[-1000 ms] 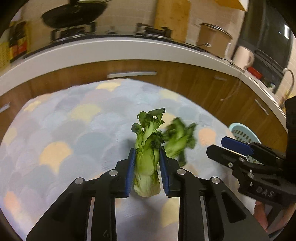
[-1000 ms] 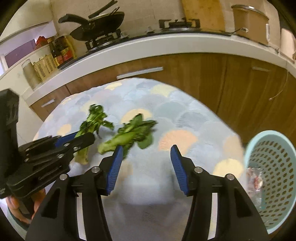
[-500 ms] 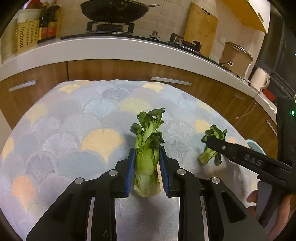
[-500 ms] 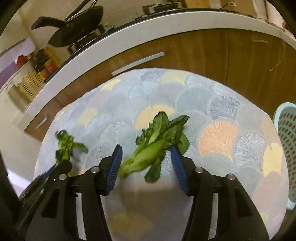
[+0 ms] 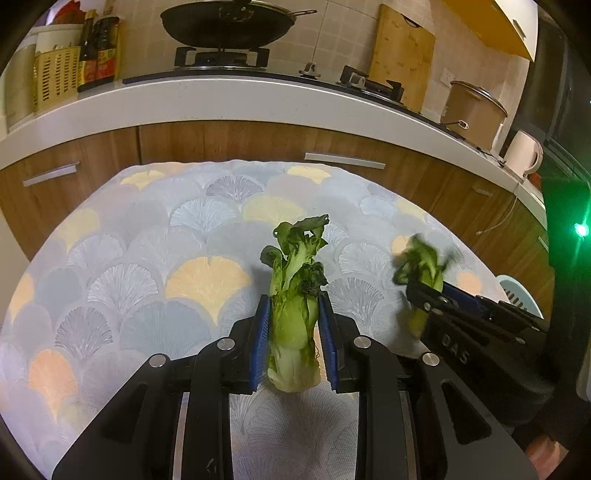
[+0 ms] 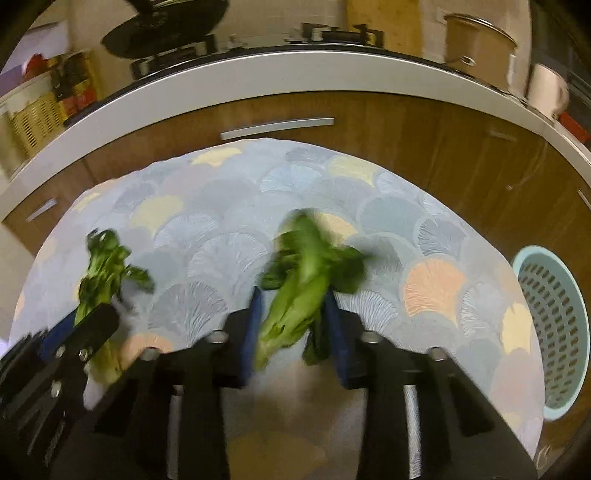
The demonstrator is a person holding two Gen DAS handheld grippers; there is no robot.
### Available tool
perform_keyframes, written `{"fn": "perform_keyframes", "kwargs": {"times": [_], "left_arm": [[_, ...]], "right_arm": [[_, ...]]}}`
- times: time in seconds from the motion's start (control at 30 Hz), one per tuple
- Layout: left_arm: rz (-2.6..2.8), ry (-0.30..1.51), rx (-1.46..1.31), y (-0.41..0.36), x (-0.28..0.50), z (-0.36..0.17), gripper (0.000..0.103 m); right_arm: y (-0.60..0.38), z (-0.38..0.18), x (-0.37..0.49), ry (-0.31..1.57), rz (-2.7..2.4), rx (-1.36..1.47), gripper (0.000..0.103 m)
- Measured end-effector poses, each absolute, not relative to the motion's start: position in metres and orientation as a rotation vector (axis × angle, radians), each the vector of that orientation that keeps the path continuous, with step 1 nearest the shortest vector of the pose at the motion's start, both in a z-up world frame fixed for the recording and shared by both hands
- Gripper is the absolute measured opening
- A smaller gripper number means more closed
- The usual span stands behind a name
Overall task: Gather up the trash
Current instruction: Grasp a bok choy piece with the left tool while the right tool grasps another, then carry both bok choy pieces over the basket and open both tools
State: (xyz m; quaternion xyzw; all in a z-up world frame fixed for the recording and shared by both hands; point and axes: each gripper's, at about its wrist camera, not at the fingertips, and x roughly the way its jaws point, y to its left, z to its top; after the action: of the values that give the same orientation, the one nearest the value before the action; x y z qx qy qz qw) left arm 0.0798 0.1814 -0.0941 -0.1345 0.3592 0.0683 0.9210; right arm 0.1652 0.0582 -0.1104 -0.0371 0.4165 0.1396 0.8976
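Left wrist view: left gripper point(image 5: 294, 338) at lower centre, blue pads closed on a bok choy stalk point(image 5: 295, 314), pale base down near the pads, dark wilted leaves up toward the middle of the frame. Below it, a tablecloth point(image 5: 147, 288) with fan pattern in grey, yellow and orange. At right, right gripper point(image 5: 432, 301) seen from the side, with a second bok choy point(image 5: 421, 266) between its fingers, blurred. Behind that gripper, at right edge, a sliver of a light blue basket point(image 5: 519, 291). At top, a wok point(image 5: 227, 24) on the stove, a wooden cutting board point(image 5: 400, 55) upper right, bottles point(image 5: 98, 51) upper left.

Right wrist view, blurred: right gripper point(image 6: 293, 325) at lower centre, narrowed onto the second bok choy point(image 6: 299, 291), stalk tilted, leaves toward centre frame. At lower left, left gripper point(image 6: 79, 328) with its bok choy stalk point(image 6: 101, 273), leaves pointing up. At right edge, the light blue basket point(image 6: 554, 325), perforated, beside the tablecloth point(image 6: 424, 236). Wood cabinets point(image 6: 443, 147) across the upper part.
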Motion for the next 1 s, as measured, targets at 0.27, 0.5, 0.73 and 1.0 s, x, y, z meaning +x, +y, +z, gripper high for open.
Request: {"fn": "perform_keyframes", "kwargs": {"times": [0.27, 0.5, 0.73, 1.0], "left_arm": [[0.065, 0.704, -0.302, 0.169, 0.072, -0.079, 0.024], [-0.019, 0.665, -0.299, 0.134, 0.067, -0.055, 0.023], [-0.097, 0.655, -0.292, 0.099, 0.07, -0.041, 0.023], [-0.163, 0.641, -0.251, 0.057, 0.078, -0.026, 0.023]], "right_arm": [[0.016, -0.091, 0.142, 0.816, 0.422, 0.017, 0.021], [-0.02, -0.068, 0.123, 0.759, 0.434, 0.037, 0.021], [-0.057, -0.045, 0.11, 0.708, 0.414, 0.054, 0.021], [-0.1, -0.03, 0.098, 0.663, 0.374, 0.071, 0.021]]}}
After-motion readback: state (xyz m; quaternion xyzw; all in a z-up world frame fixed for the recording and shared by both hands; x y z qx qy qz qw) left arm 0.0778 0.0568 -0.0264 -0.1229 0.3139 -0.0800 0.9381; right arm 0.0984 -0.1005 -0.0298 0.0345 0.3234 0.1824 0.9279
